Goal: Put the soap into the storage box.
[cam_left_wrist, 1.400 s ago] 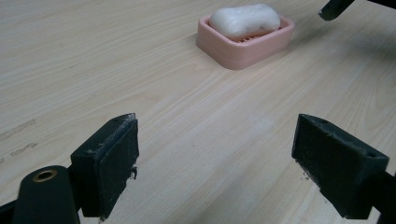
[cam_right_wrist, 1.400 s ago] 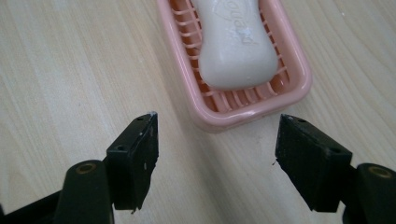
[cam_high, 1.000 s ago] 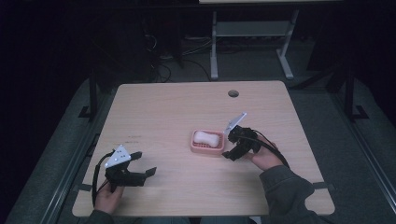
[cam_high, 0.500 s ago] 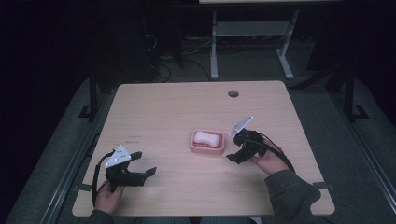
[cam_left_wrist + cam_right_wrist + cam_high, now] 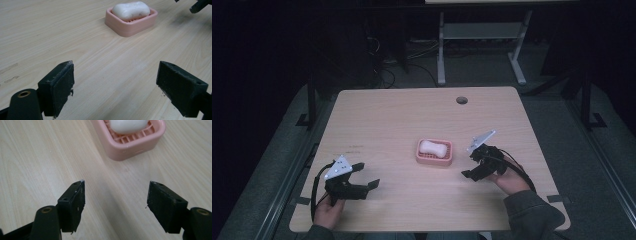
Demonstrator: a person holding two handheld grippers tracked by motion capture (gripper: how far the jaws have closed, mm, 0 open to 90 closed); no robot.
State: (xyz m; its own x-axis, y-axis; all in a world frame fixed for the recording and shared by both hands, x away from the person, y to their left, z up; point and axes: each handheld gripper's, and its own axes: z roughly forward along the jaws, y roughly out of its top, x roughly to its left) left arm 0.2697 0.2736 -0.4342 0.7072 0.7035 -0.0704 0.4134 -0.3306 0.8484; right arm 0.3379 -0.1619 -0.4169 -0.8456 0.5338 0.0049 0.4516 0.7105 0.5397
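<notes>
The soap (image 5: pixel 434 147) lies in the pink dish (image 5: pixel 434 159) at the middle of the desk (image 5: pixel 392 115), so placing looks done. The right gripper (image 5: pixel 472 165), just right of the dish, and the left gripper (image 5: pixel 365 176), lower left, both have fingers spread and empty.

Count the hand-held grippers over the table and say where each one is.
2. The left hand-held gripper is at the table's near left, jaws open. The right hand-held gripper is just right of the pink soap dish, jaws open.
</notes>
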